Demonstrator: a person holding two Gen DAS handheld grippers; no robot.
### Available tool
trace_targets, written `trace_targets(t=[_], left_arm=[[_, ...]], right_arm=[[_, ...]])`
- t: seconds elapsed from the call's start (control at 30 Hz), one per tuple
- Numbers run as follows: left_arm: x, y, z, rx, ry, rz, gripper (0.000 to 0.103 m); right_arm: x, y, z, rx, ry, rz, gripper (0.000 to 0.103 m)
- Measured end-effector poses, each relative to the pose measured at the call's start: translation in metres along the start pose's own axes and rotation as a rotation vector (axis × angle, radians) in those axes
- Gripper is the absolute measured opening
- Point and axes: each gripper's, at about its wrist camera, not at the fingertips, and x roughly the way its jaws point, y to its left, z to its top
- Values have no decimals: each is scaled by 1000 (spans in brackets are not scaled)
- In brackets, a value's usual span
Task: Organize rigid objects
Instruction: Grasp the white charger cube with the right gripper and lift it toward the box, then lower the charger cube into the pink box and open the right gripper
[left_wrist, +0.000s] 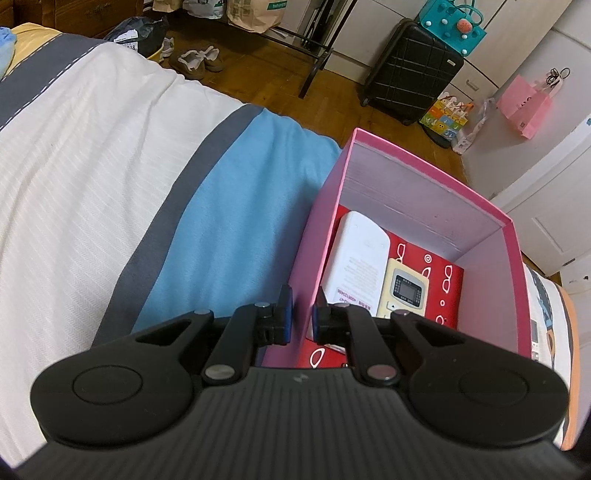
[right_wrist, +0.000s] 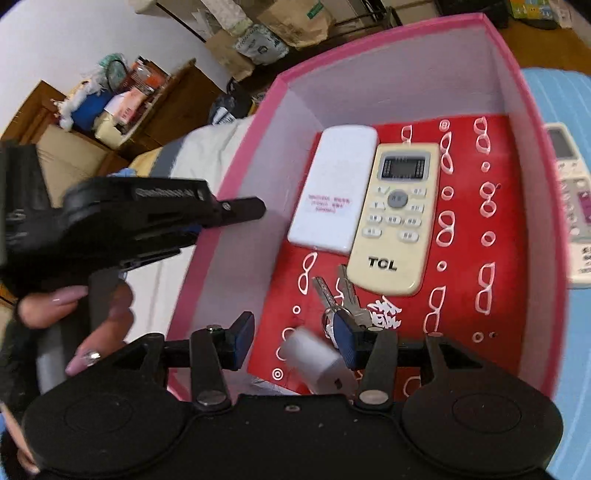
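A pink box (left_wrist: 513, 295) (right_wrist: 229, 177) with a red patterned floor stands on the bed. In it lie a white flat device (right_wrist: 332, 188) (left_wrist: 354, 254), a cream TCL remote (right_wrist: 399, 218) (left_wrist: 404, 288), a bunch of keys (right_wrist: 340, 299) and a small white plug-like object (right_wrist: 317, 362), blurred. My left gripper (left_wrist: 301, 314) is shut on the box's left wall. My right gripper (right_wrist: 295, 341) is open above the box, with the white object between its fingers and apart from both pads. The left gripper also shows in the right wrist view (right_wrist: 236, 210).
Another white remote (right_wrist: 569, 192) lies on the blue blanket (left_wrist: 240, 206) to the right of the box. The bed has a white and grey cover (left_wrist: 92, 166). A black suitcase (left_wrist: 410, 70), bags and shoes (left_wrist: 197, 59) are on the wood floor beyond.
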Motion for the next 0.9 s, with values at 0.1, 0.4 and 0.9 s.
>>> trace_targets(t=[0.1,0.4,0.9], left_arm=[[0,-2,0,3,0,7,10],[0,-5,1,10,1,25,10],[4,-21,-3,64,9,118,7]], right_arm=[[-18,8,0,-62,-29,-9,55],[-121,9,-16,-323,-177,-110,64],[-198,-130,-11,-217,-213,-294,66]])
